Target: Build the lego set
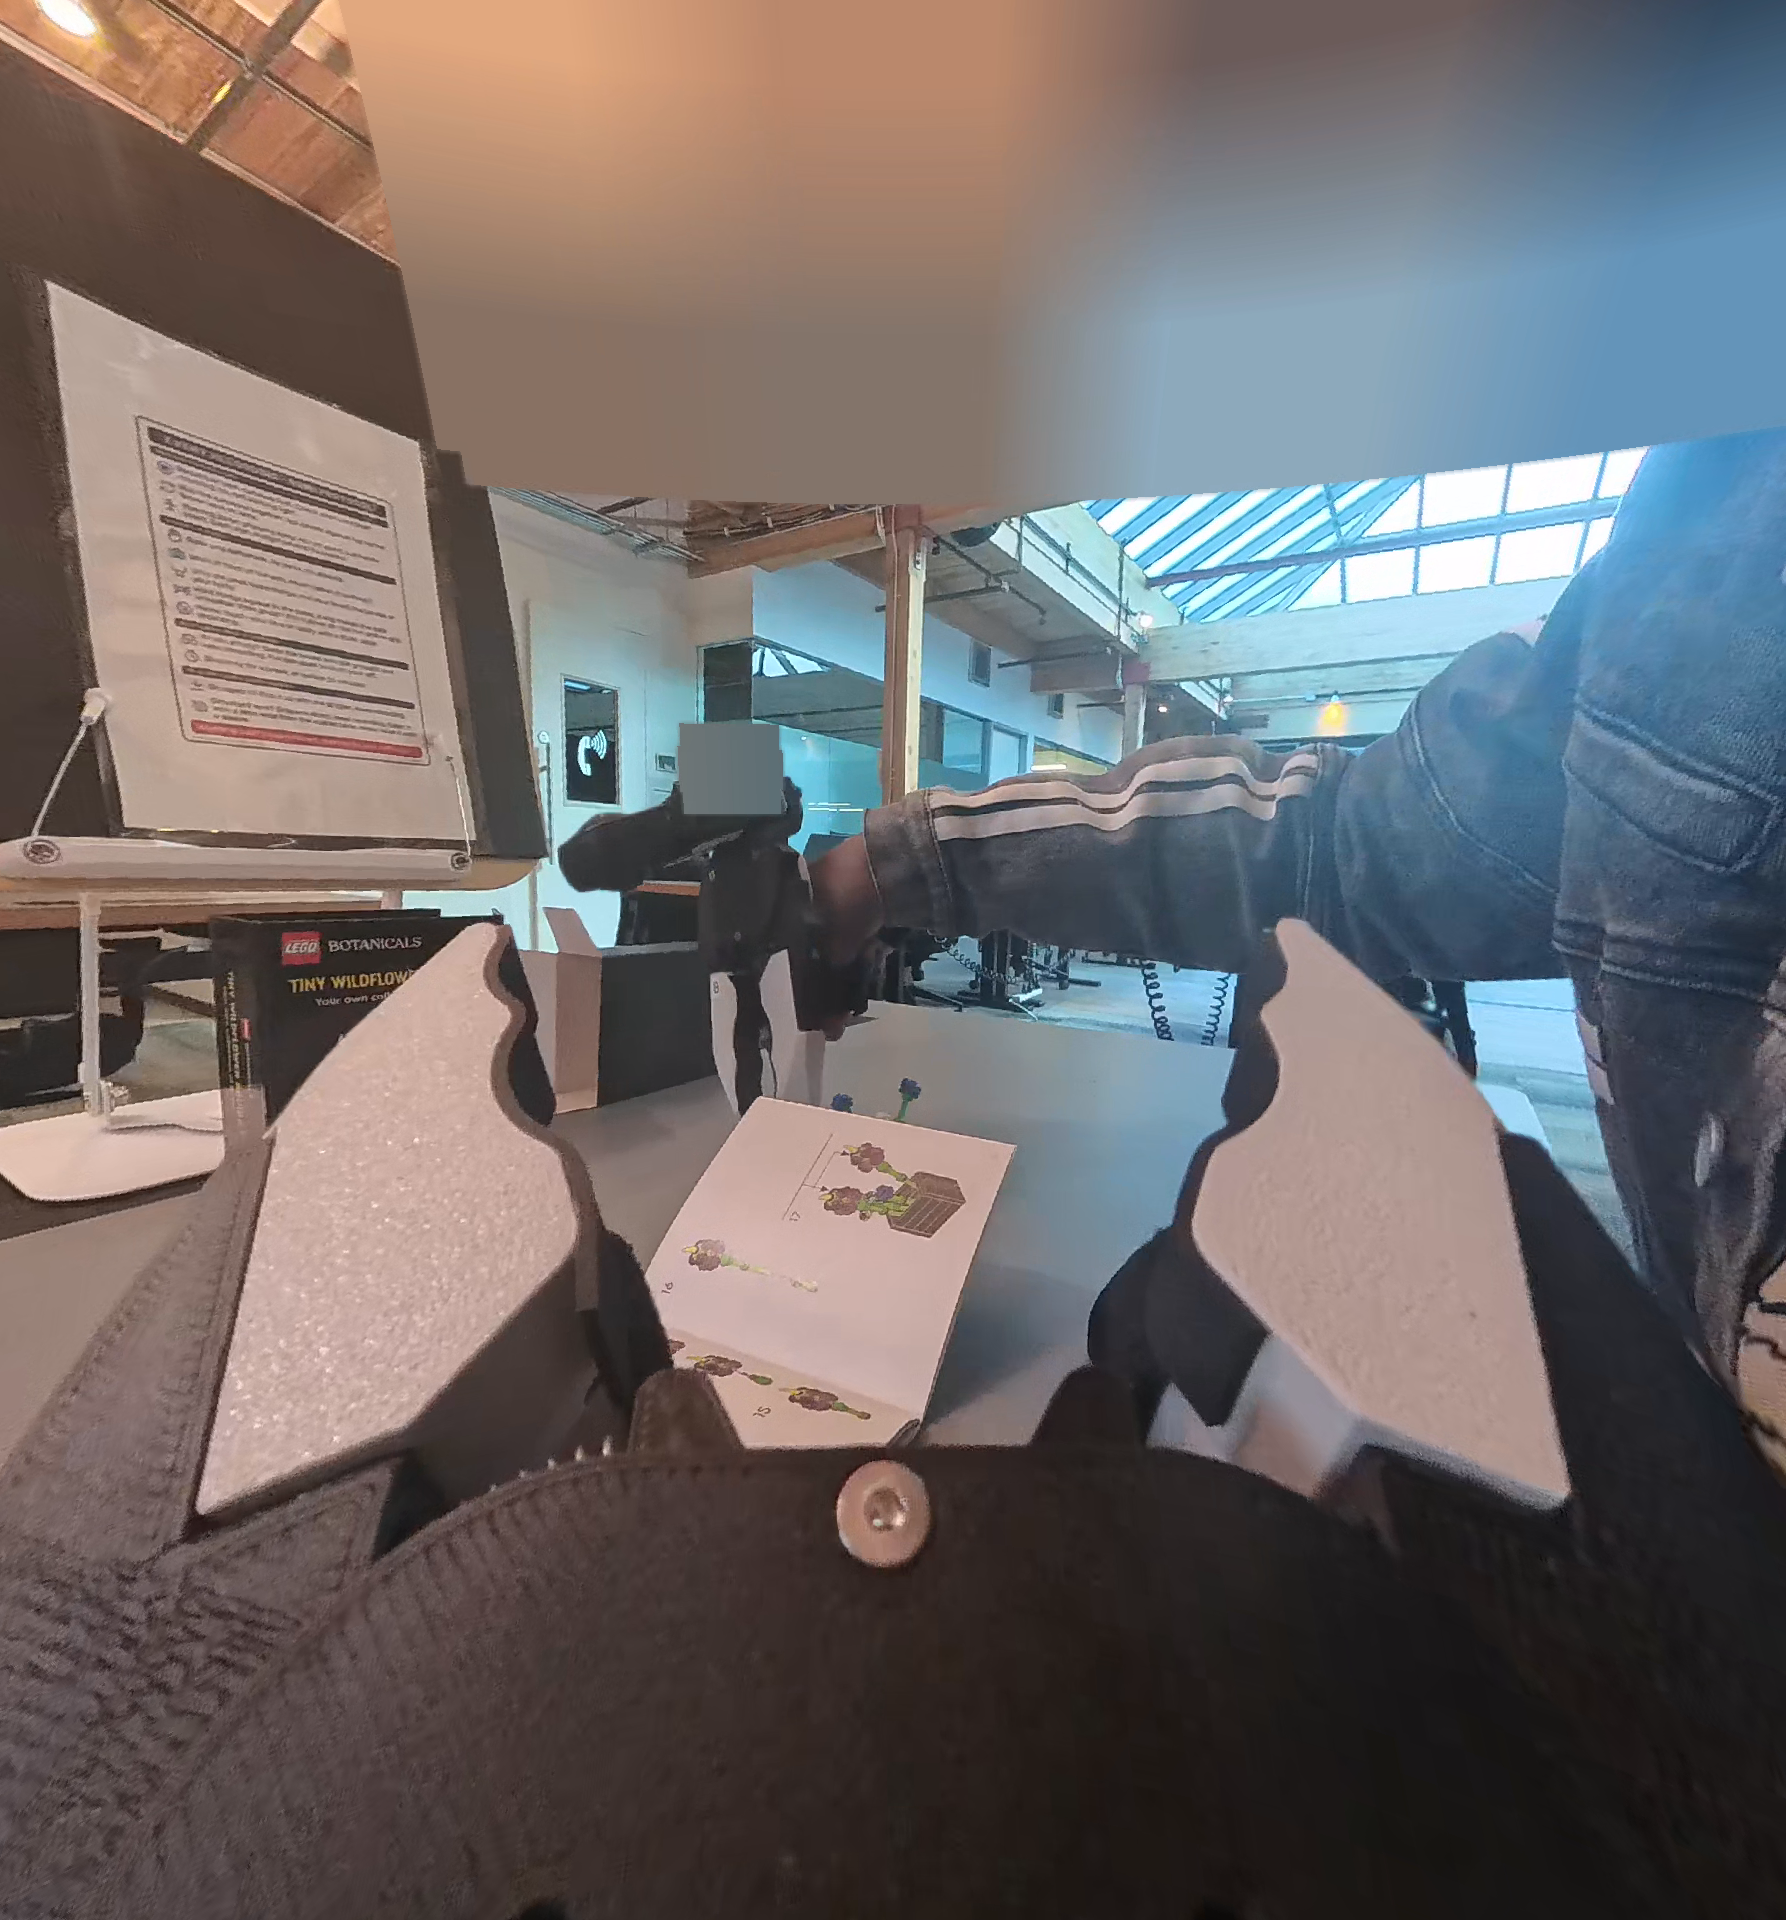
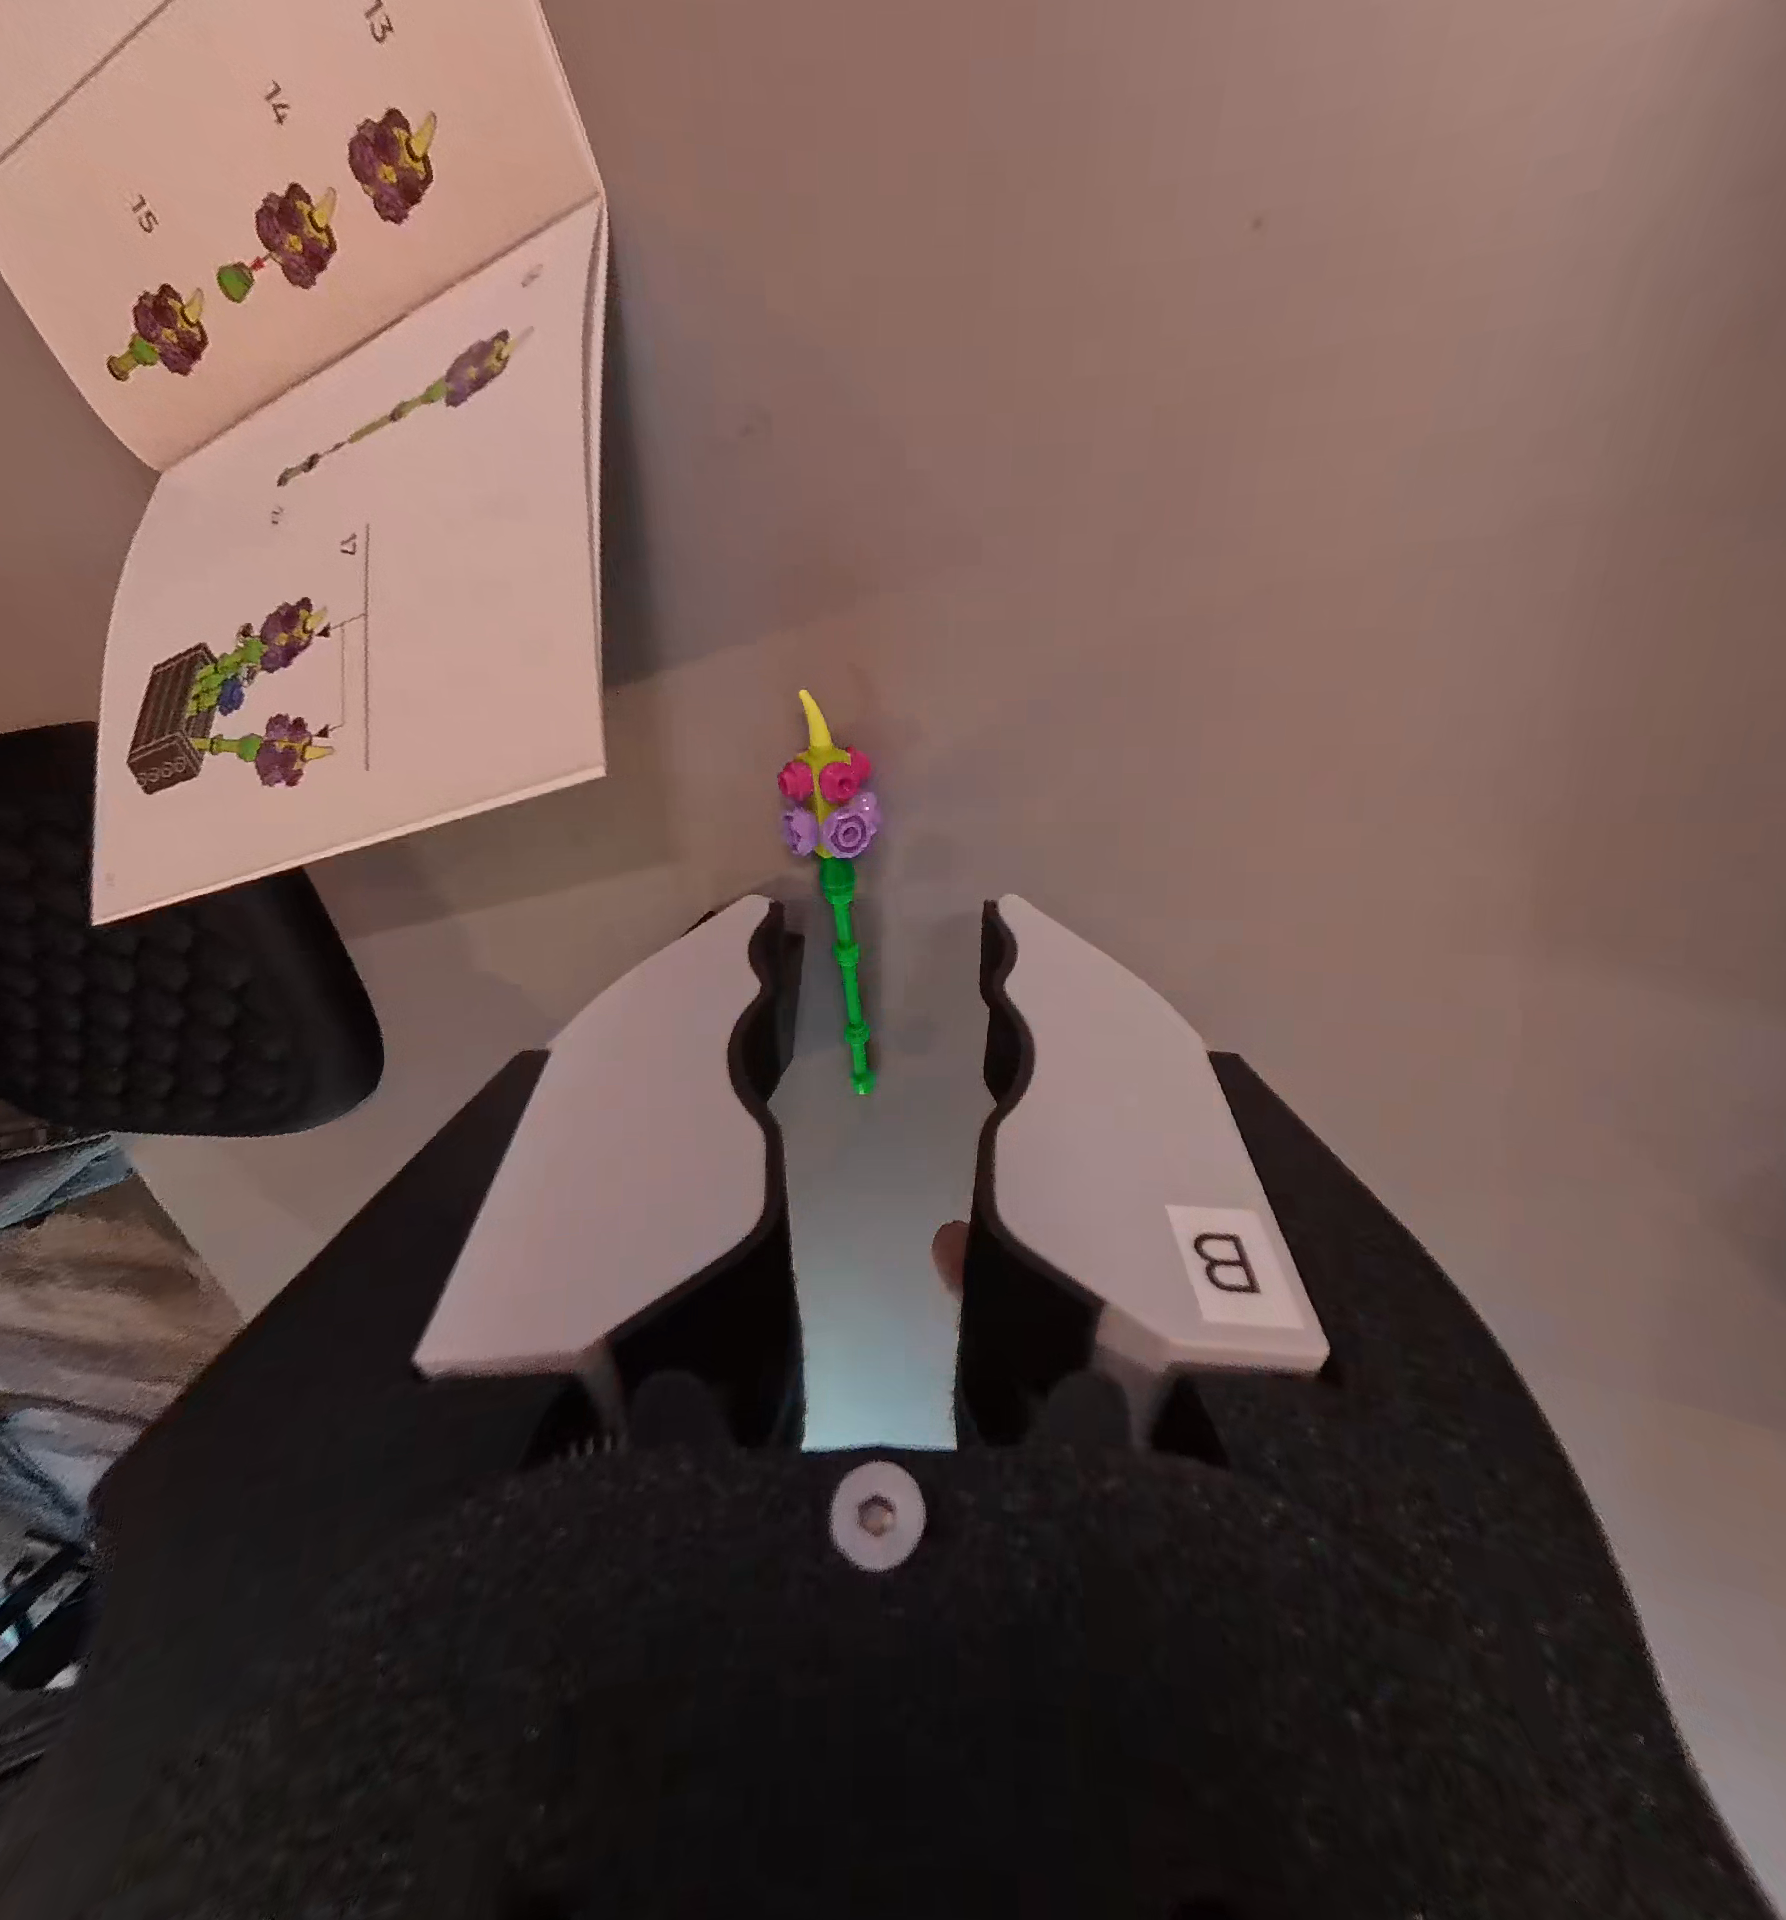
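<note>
With both grippers open and empty, the right gripper (image 2: 876, 914) straddles the stem of the flower (image 2: 835, 883) lying on the table (image 2: 1388, 623), so an off-centre pinch may flick that thin stem sideways.

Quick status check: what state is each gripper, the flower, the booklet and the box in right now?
left gripper: open, empty, above the table.
right gripper: open, fingers either side of the flower stem, not clamped.
lego flower: assembled, lying flat on the grey table, yellow tip pointing away.
instruction booklet: open, one page curling up.
lego box: upright behind the left gripper.
</note>
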`<state>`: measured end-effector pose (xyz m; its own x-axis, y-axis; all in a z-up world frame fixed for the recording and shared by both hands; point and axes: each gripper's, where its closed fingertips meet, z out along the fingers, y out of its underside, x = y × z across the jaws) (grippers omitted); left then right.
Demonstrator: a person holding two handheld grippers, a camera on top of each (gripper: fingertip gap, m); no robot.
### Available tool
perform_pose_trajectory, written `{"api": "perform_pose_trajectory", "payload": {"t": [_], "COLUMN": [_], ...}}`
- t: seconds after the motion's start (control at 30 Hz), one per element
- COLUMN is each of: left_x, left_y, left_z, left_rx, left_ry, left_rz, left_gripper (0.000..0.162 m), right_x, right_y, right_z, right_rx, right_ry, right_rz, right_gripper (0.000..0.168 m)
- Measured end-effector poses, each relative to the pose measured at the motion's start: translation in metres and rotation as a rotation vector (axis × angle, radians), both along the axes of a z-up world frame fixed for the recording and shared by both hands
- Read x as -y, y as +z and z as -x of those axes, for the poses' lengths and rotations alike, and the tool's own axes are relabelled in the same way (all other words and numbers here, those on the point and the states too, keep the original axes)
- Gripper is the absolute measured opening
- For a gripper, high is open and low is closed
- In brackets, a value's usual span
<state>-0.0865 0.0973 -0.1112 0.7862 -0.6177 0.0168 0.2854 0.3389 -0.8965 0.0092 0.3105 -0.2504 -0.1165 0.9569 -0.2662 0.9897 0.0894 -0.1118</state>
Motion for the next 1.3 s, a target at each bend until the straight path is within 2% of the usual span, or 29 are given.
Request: {"api": "perform_pose_trajectory", "payload": {"t": [0.33, 0.43, 0.53, 0.67, 0.8, 0.9, 1.03, 1.13, 1.2, 1.3], "left_x": [-0.001, -0.001, -0.002, -0.002, -0.002, -0.002, -0.002, -0.002, -0.002, -0.002], "left_y": [0.0, 0.0, 0.0, 0.0, 0.0, 0.0, 0.001, 0.001, 0.0, 0.001], "left_z": [0.002, 0.003, 0.003, 0.004, 0.004, 0.004, 0.005, 0.005, 0.004, 0.003], "left_rx": [0.031, 0.035, 0.037, 0.047, 0.049, 0.048, 0.05, 0.049, 0.046, 0.045], "left_ry": [-0.01, -0.01, -0.011, -0.012, -0.013, -0.012, -0.011, -0.011, -0.014, -0.015], "left_rz": [0.01, 0.011, 0.012, 0.014, 0.013, 0.012, 0.01, 0.01, 0.008, 0.008], "left_gripper": [0.124, 0.123, 0.123, 0.123, 0.122, 0.122, 0.121, 0.121, 0.121, 0.121], "right_x": [0.012, 0.014, 0.015, 0.017, 0.008, -0.002, -0.017, -0.016, -0.011, 0.001], "right_y": [-0.013, -0.019, -0.022, -0.019, 0.0, 0.029, 0.09, 0.132, 0.139, 0.119], "right_z": [-0.001, -0.004, -0.002, 0.002, 0.014, 0.023, 0.027, 0.01, -0.008, -0.031], "right_rx": [0.079, 0.116, 0.097, 0.028, -0.133, -0.333, -0.762, -1.127, -1.293, -1.384], "right_ry": [0.03, 0.03, 0.029, 0.01, -0.087, -0.167, -0.366, -0.523, -0.629, -0.785], "right_rz": [0.021, 0.002, -0.014, 0.003, 0.023, 0.016, 0.007, 0.026, 0.008, -0.011], "right_gripper": [0.035, 0.03, 0.015, 0.013, 0.013, 0.013, 0.013, 0.012, 0.012, 0.012]}}
